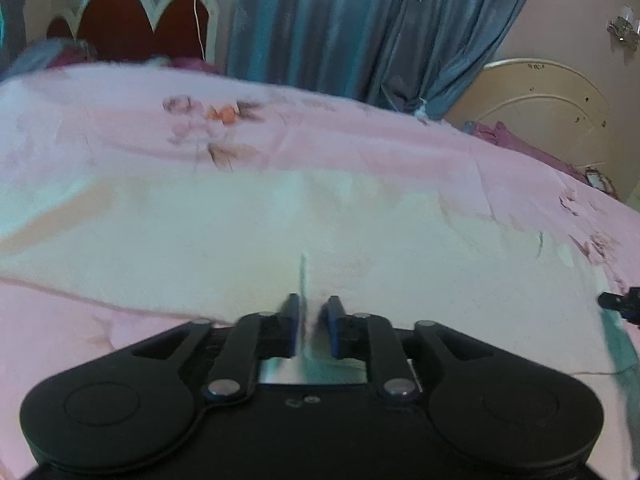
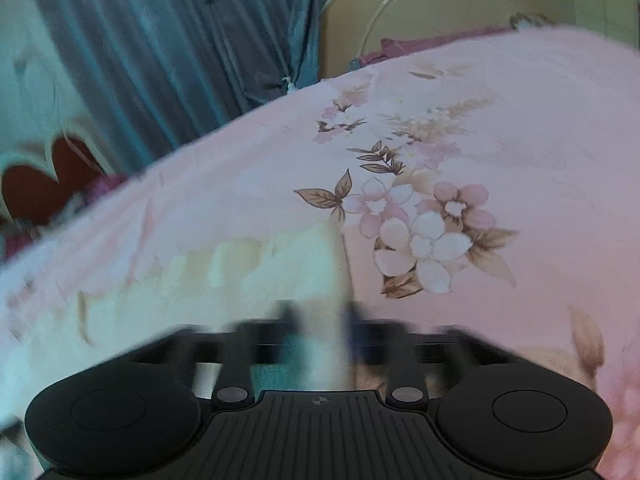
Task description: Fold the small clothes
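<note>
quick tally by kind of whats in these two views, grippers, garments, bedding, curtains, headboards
grippers: 2, left gripper and right gripper
pale garment: 1
pink floral bedsheet: 1
blue curtain: 1
red headboard: 1
cream headboard: 1
total: 7

Home bedroom, bed w/ pink floral sheet (image 2: 520,128), arched headboard (image 1: 140,16), blue curtains (image 1: 340,20)
</note>
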Demonstrator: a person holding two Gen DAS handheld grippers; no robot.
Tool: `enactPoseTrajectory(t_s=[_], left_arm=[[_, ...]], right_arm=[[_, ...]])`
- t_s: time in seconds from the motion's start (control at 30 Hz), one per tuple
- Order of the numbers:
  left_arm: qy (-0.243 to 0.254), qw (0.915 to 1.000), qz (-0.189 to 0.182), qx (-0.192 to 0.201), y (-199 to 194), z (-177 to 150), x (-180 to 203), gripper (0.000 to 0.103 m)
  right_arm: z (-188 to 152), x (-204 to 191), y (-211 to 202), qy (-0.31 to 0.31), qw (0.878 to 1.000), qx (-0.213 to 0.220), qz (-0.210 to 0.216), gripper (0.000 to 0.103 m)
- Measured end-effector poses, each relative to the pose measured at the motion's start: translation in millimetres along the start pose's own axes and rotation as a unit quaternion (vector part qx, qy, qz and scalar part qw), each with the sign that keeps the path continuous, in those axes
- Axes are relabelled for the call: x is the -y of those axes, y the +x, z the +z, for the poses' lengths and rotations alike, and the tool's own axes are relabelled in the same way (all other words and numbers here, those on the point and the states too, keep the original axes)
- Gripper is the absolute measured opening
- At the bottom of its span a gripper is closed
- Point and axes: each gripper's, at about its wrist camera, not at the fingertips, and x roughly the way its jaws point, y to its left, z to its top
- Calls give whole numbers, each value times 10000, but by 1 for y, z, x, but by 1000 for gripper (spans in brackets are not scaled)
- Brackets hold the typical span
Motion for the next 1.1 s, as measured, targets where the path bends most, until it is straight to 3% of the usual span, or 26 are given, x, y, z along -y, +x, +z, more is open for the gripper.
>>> enactPoseTrajectory(t_s=[0.17, 0.33, 0.4, 0.43, 0.47, 0.57, 0.8, 0.9, 1.1], left_arm=[[-151, 9995, 137, 258, -16, 7, -8, 20], [224, 9990, -190, 333, -25, 9, 6, 21], [333, 9988, -306, 179, -17, 7, 15, 21], [344, 9988, -341, 102, -13, 6, 18, 21], [372, 9986, -372, 13, -8, 5, 20, 22], [489, 9978, -326, -309, 11, -4, 22, 22], [729, 9965, -229, -333, 11, -5, 26, 23], [760, 9964, -153, -351, 11, -5, 30, 22], [847, 9957, 52, -363, 10, -5, 38, 22]], right_arm=[[0, 0, -10, -98, 9994, 127, -303, 13], [-12, -22, -35, -569, 9978, 337, -24, 14], [-23, -31, -38, -736, 9970, 205, 82, 28], [-28, -34, -39, -811, 9965, 173, 108, 48], [-34, -36, -39, -928, 9955, 169, 70, 55], [-51, -36, -36, -1299, 9913, 89, -196, 55], [-53, -28, -51, -1122, 9931, 106, -334, 55], [-58, -41, -68, -1276, 9908, 385, -239, 55], [-67, -79, -65, -1595, 9865, 312, 219, 55]])
